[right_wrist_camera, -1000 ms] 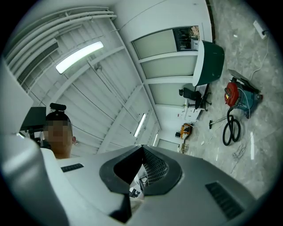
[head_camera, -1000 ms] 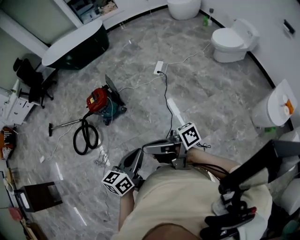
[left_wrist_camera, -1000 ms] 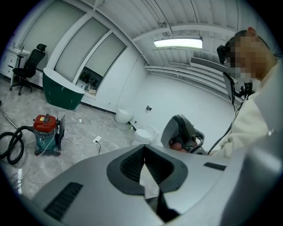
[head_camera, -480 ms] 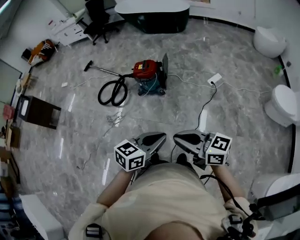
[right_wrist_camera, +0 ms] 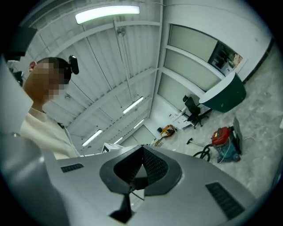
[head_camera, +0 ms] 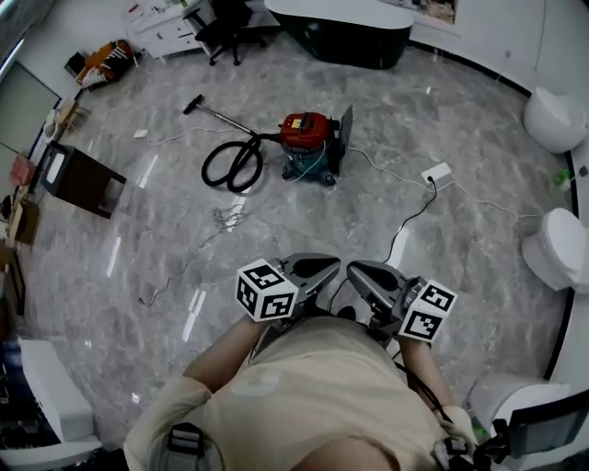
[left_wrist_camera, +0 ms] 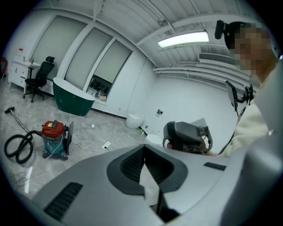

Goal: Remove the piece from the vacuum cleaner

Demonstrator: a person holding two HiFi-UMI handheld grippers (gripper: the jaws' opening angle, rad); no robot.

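The vacuum cleaner (head_camera: pixel 309 141), red on top with a teal body, stands on the marble floor well ahead of me. Its black hose (head_camera: pixel 231 165) lies coiled to its left, and a wand with a floor nozzle (head_camera: pixel 197 104) runs beyond that. It also shows small in the left gripper view (left_wrist_camera: pixel 55 137) and the right gripper view (right_wrist_camera: pixel 224 141). My left gripper (head_camera: pixel 311 269) and right gripper (head_camera: pixel 372 274) are side by side close to my chest, far from the vacuum. Both are shut with nothing between the jaws (left_wrist_camera: pixel 144 148) (right_wrist_camera: pixel 142 149).
A power strip (head_camera: pixel 436 172) with a black cable lies right of the vacuum. Toilets (head_camera: pixel 556 249) line the right wall. A dark tub (head_camera: pixel 350 32) and an office chair (head_camera: pixel 226 23) stand at the back. A brown box (head_camera: pixel 81 180) sits left, and loose wire (head_camera: pixel 225 220) lies on the floor.
The head view has swung round, so the vacuum now sits at upper middle instead of at the left. The two grippers have come level, side by side before my chest.
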